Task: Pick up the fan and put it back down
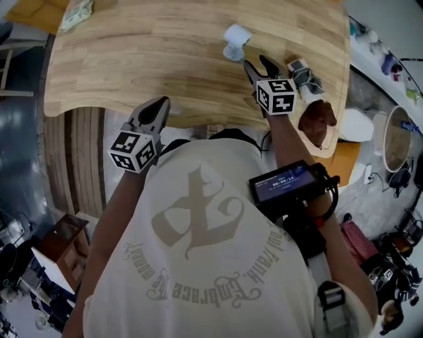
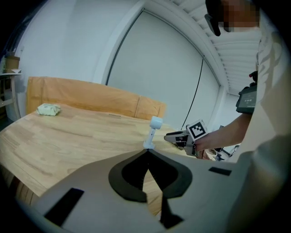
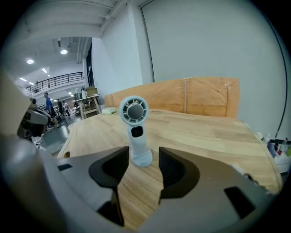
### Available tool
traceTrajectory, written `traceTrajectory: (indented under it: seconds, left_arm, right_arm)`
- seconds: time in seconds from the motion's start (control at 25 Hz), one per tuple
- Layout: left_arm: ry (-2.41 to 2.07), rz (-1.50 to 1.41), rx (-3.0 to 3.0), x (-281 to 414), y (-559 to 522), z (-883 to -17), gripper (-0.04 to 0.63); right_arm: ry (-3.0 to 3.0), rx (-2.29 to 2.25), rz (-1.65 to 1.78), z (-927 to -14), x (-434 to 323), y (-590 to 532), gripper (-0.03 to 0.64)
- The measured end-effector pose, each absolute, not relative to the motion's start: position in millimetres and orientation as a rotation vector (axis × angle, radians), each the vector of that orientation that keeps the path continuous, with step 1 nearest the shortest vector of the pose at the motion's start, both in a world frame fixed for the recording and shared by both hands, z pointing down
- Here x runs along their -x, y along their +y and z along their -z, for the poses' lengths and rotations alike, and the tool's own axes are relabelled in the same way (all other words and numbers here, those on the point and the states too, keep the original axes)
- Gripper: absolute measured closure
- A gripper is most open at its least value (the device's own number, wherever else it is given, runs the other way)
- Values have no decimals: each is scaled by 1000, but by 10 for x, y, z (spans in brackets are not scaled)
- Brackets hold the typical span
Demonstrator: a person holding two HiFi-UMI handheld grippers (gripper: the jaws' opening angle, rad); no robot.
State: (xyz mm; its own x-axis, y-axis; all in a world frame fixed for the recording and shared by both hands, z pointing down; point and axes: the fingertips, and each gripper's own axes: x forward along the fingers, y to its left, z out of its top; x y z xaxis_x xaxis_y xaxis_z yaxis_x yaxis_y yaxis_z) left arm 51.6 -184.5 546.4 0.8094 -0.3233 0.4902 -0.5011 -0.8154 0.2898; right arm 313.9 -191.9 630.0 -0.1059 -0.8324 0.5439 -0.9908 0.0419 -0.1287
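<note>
Right gripper (image 3: pixel 143 154): jaws wide apart, clamping nothing, touching nothing. Dead ahead at 12 o'clock of those jaws, the fan (image 3: pixel 135 129), upright on its round base, grille turned toward the gripper's camera. Base seen in the gap just past the 2 tips, pads clear of it on both sides. From the head view, fan at 11 o'clock of the right tips, near but apart, standing on the table (image 1: pixel 132 59) toward its far right part.

Left gripper (image 2: pixel 146 154): jaws closed tip to tip, nothing between them, nothing touched. Held about the near table edge in the head view, at 8 o'clock of the right gripper and well apart from it. Fan at 2 o'clock of it there, also well apart. In the left gripper view, fan at 12 o'clock just above the joined tips, with the right gripper at 3 o'clock of the fan.

Count:
- 2 grippers, 1 open and 1 closed.
- 1 fan, pale, with 1 round head on 1 stem.
- 1 wooden table.
- 1 pale green packet (image 1: pixel 77 13) lying at the far left corner, at 9 o'clock of the fan and well apart from it.
- 1 black device (image 1: pixel 285 183) with a lit screen beside the right forearm, at 6 o'clock of the right gripper.
</note>
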Motion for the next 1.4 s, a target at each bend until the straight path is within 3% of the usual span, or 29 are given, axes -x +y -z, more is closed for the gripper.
traceTrajectory:
  seconds: [0.08,0.28,0.44,0.8,1.4]
  left_arm:
    - [-596,-578,-2595,-489,-1790,-5444,584]
    - [-566,-537,-2622,-324,-1693,-5352,584]
    - [-542,-510,-2646,-212,-1649,-5296,584]
    - [-386,-513,-2710,-190,-1281,-5216,584]
    - [-182,-573,-2734,-82,-528,-5311,584]
  right_arm:
    - [-1968,-1874,-676,-6203,-3153,-1787,417]
    - [-1924,-1963,-655,-5919,-3058,-1454,545]
    - [-1995,-1994,-623,-5566,-2800,-1253,589]
    - [-2257,-2020,-557,-4860,-2119,-668,603]
    - [-2274,-2095,-710,-5080,-1545,365,603]
